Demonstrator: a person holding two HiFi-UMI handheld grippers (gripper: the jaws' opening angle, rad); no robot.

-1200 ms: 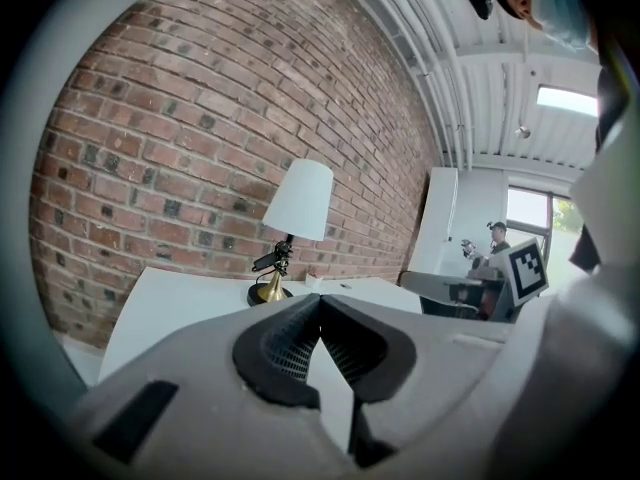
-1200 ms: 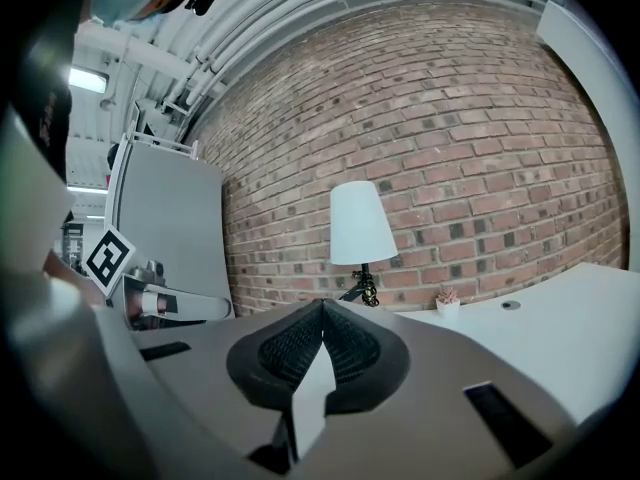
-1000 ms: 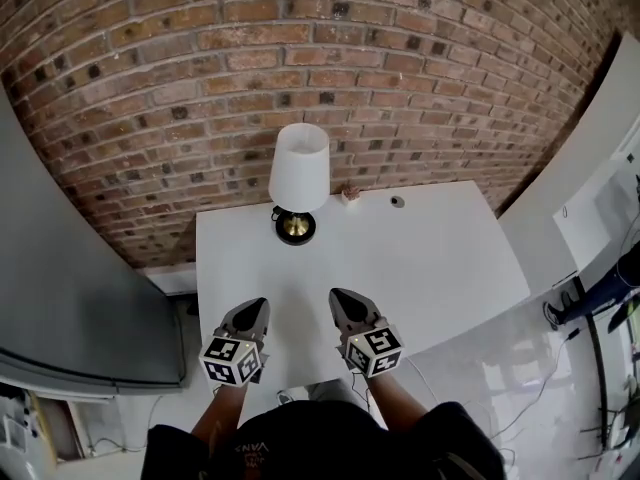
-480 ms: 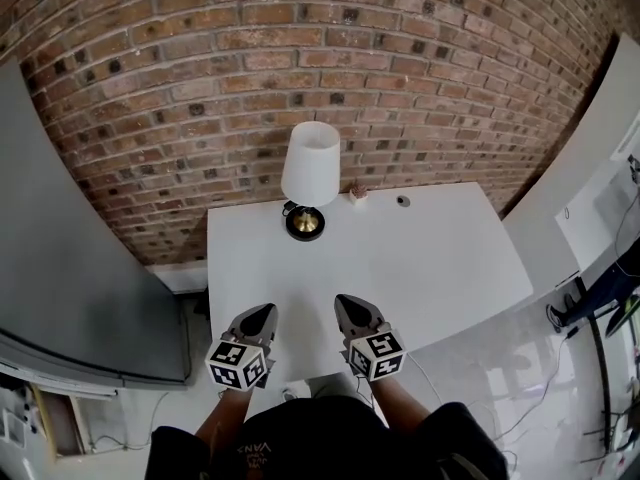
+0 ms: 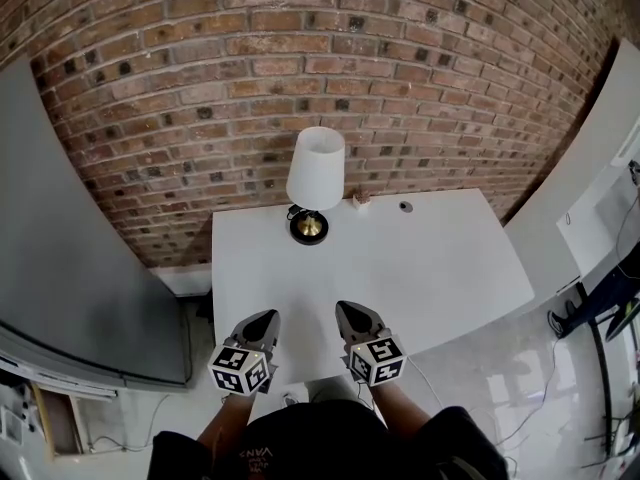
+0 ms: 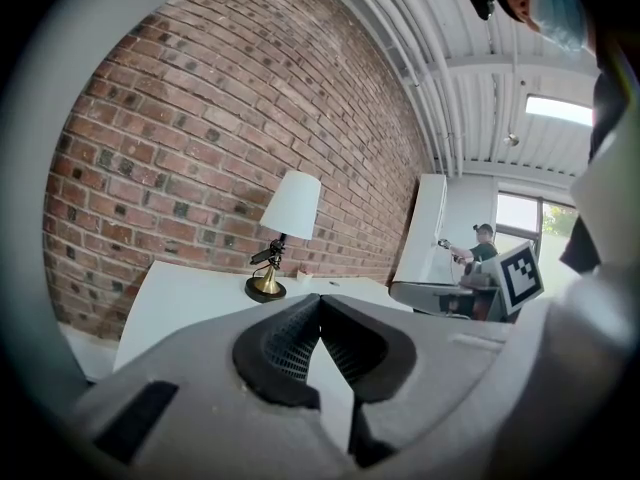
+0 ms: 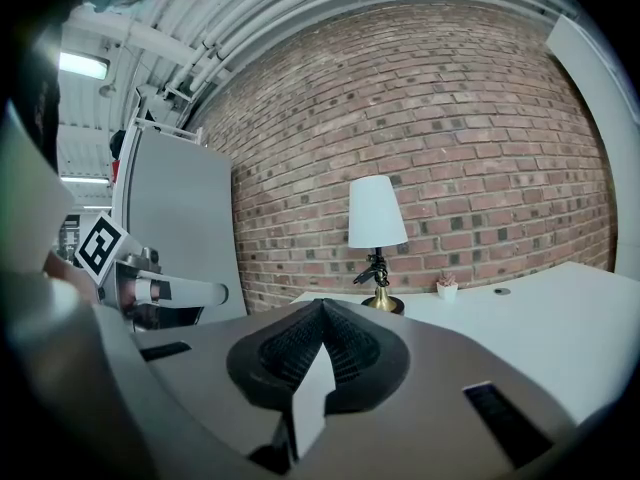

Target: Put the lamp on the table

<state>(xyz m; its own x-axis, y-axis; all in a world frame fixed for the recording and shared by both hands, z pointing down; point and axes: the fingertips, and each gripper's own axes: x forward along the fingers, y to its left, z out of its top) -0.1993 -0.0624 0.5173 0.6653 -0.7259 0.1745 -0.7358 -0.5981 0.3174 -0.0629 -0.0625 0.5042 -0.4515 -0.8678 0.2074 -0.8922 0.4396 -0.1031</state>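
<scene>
A lamp [image 5: 315, 176] with a white shade and a brass base [image 5: 309, 228] stands upright at the back of the white table [image 5: 400, 268], against the brick wall. It shows too in the left gripper view as the lamp [image 6: 287, 223] and in the right gripper view as the lamp [image 7: 375, 230]. My left gripper [image 5: 262, 319] and right gripper [image 5: 347, 311] hover over the table's near edge, side by side, well short of the lamp. Both are shut with nothing between their jaws.
A small pink pot [image 5: 361, 201] and a round dark disc [image 5: 405, 207] sit at the table's back edge, right of the lamp. A grey cabinet [image 5: 70, 268] stands to the left. A white counter [image 5: 590, 168] lies to the right. A person [image 6: 482, 251] stands far off.
The head view has shifted, so the table and lamp sit a little lower and further right in the picture. Both grippers stay shut and keep their places near the front edge.
</scene>
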